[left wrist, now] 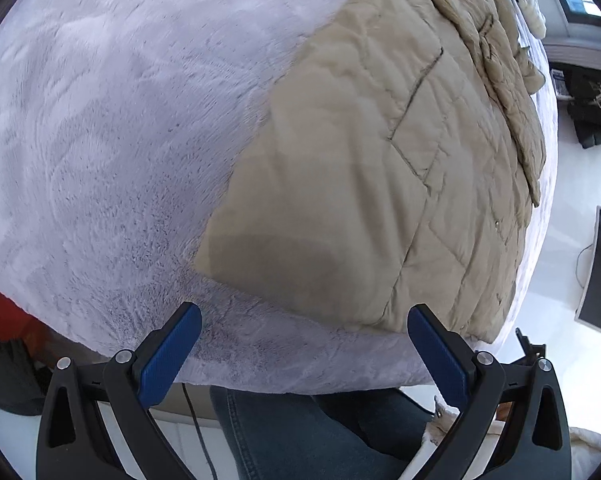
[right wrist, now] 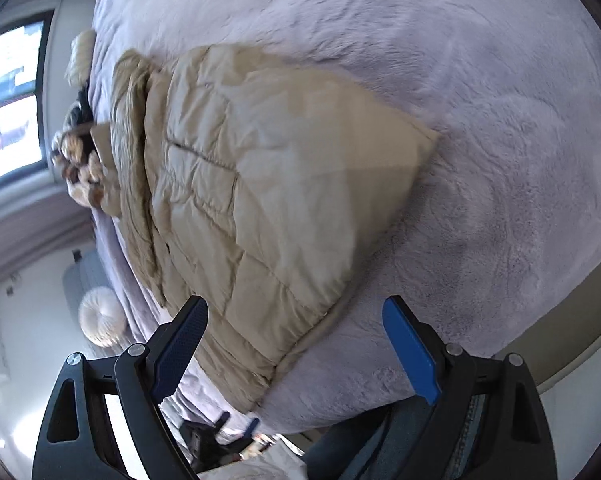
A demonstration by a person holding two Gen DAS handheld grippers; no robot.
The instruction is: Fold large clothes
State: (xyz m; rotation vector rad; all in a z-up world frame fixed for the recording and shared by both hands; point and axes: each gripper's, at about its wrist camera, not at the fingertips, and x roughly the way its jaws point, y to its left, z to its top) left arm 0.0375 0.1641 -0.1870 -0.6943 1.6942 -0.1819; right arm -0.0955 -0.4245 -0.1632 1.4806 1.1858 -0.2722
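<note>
I have both grippers above the near edge of a bed covered in a lilac plush blanket, and both are pointing down at it. The beige quilted jacket lies flat on that blanket, already folded into a rough slab, with its nearest hem just ahead of my fingertips. My left gripper stands wide open with nothing between its blue pads; the jacket's near corner sits just beyond them. My right gripper is equally wide open and empty, hanging over the jacket's ribbed hem. In the right wrist view the jacket's hood end points towards a window. My jeans-clad leg shows below the bed edge.
</note>
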